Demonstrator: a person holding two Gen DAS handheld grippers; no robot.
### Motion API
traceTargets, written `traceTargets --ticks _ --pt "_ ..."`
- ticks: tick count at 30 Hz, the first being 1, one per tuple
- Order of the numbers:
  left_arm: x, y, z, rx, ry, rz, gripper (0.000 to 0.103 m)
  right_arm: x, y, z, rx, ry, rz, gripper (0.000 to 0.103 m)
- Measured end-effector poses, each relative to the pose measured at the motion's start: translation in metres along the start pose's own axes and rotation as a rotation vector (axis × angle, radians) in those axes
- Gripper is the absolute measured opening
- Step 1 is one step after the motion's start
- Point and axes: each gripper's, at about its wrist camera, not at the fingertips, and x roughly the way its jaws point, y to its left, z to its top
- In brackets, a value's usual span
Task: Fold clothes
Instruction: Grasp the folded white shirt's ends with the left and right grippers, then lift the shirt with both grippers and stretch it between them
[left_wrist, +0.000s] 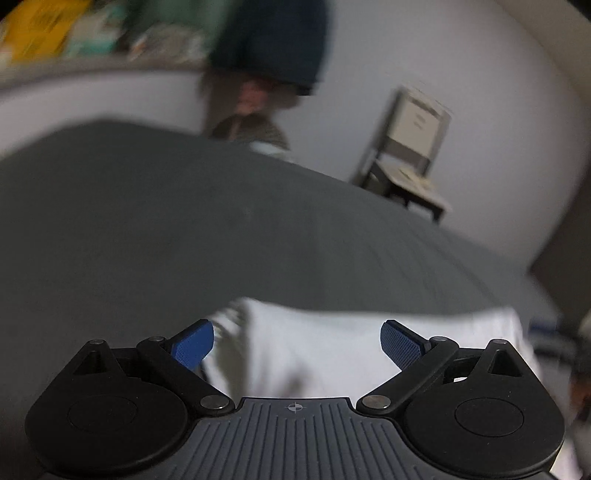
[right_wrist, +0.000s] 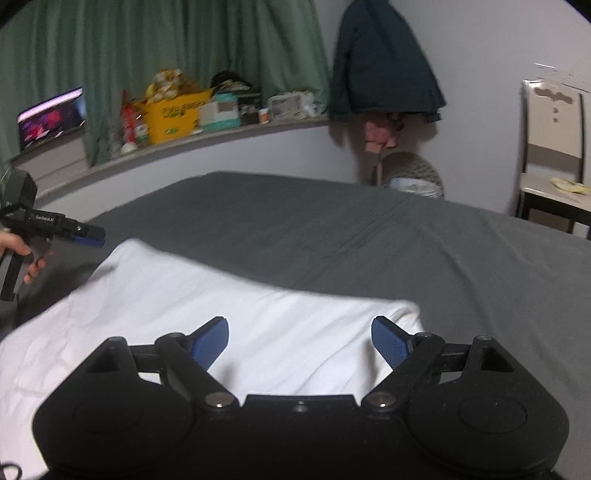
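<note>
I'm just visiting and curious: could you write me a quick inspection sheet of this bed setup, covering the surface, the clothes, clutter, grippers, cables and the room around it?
Surface: grey bed sheet, smooth apart from a few long creases.
Job's things: one white garment lying on the bed, its far edge folded over.
Clutter: nothing seen on the bed besides the garment.
Grippers: left gripper open over the garment, holding nothing; right gripper open, holding nothing.
Cables: a dark loop, possibly a cable, at the bottom left corner of the right wrist view.
Surroundings: green curtain, crowded ledge with a yellow box, hanging dark jacket, chair.
</note>
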Motion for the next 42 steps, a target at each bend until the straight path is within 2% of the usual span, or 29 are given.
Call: traceTargets --ticks 2,4,7,11,13,15,19,23,26,29,31,32,33,34,35,36,38,42 --pt "0.013 0.023 0.012 -0.113 0.040 -0.012 0.099 0.000 -0.016 0.008 0.045 -0.021 -0.022 0.084" --pt "0.025 0.036 0.020 -0.154 0.075 -0.003 0.099 0.002 -0.035 0.012 0.126 -0.024 -0.047 0.084" --pt "0.042 0.043 0.024 -0.148 0.126 -0.018 0.099 0.005 -0.068 0.008 0.285 -0.023 -0.031 0.083" --pt "0.065 0.046 0.018 -0.117 0.201 -0.065 0.099 0.018 -0.103 -0.006 0.463 0.031 0.017 0.074" --pt "0.069 0.047 0.016 -0.106 0.189 -0.084 0.099 0.026 -0.115 -0.016 0.550 0.057 0.072 0.072" --pt "0.073 0.054 0.018 -0.132 0.182 -0.118 0.099 0.032 -0.120 -0.022 0.572 0.072 0.099 0.072" --pt "0.078 0.071 0.016 -0.225 0.196 -0.235 0.099 0.040 -0.131 -0.020 0.572 0.126 0.179 0.072" --pt "0.087 0.071 0.010 -0.208 0.219 -0.267 0.099 0.044 -0.151 -0.025 0.683 0.195 0.330 0.072" --pt "0.094 0.065 0.009 -0.175 0.233 -0.284 0.099 0.051 -0.156 -0.029 0.727 0.166 0.354 0.069" --pt "0.099 0.061 0.008 -0.160 0.239 -0.306 0.099 0.062 -0.148 -0.025 0.694 0.142 0.352 0.068" --pt "0.100 0.051 0.006 -0.097 0.235 -0.295 0.092 0.066 -0.141 -0.022 0.644 0.126 0.346 0.066" --pt "0.101 0.047 0.005 -0.075 0.231 -0.290 0.085 0.068 -0.138 -0.022 0.624 0.125 0.343 0.059" --pt "0.102 0.047 0.006 -0.087 0.223 -0.287 0.072 0.068 -0.136 -0.023 0.610 0.135 0.336 0.046" --pt "0.102 0.048 0.007 -0.102 0.217 -0.285 0.060 0.067 -0.136 -0.025 0.605 0.146 0.335 0.040" --pt "0.103 0.051 0.004 -0.125 0.224 -0.281 0.030 0.067 -0.138 -0.028 0.619 0.155 0.343 0.031" --pt "0.103 0.052 0.000 -0.132 0.237 -0.284 0.027 0.066 -0.140 -0.031 0.643 0.158 0.355 0.025" --pt "0.105 0.047 -0.009 -0.134 0.239 -0.299 0.025 0.064 -0.146 -0.036 0.677 0.154 0.371 0.019" --pt "0.105 0.040 -0.013 -0.171 0.169 -0.262 0.020 0.057 -0.142 -0.029 0.649 0.109 0.356 0.014"
